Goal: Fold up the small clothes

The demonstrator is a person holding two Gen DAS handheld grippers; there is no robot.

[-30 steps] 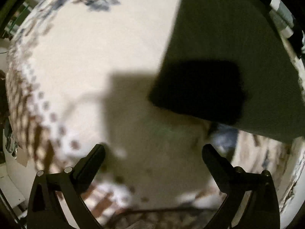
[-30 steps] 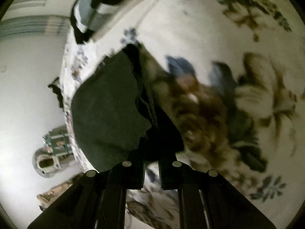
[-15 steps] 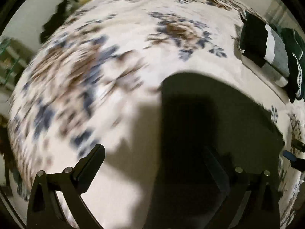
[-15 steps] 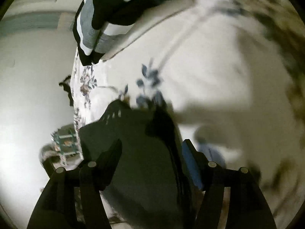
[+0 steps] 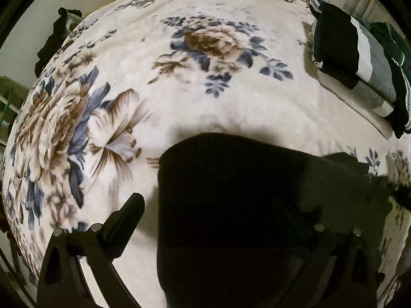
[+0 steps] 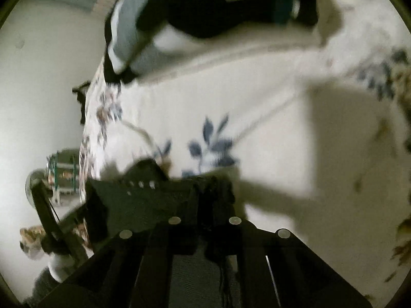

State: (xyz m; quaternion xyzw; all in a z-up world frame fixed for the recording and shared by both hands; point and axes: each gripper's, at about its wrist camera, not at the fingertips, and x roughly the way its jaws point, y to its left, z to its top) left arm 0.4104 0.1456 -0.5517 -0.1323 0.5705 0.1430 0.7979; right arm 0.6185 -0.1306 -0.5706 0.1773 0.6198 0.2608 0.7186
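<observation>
With the right gripper (image 6: 205,220) clamped on the dark garment (image 5: 231,205) and the left gripper (image 5: 223,220) spread apart over it, lift evenly off the floral blanket (image 5: 179,89).

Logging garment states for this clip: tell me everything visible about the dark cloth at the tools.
The dark cloth looks like soft, dark green-black fabric, lying flat with a straight left edge on the floral blanket. The right tool is shut on its edge, loose threads hanging there. The left tool stands open above it.
</observation>
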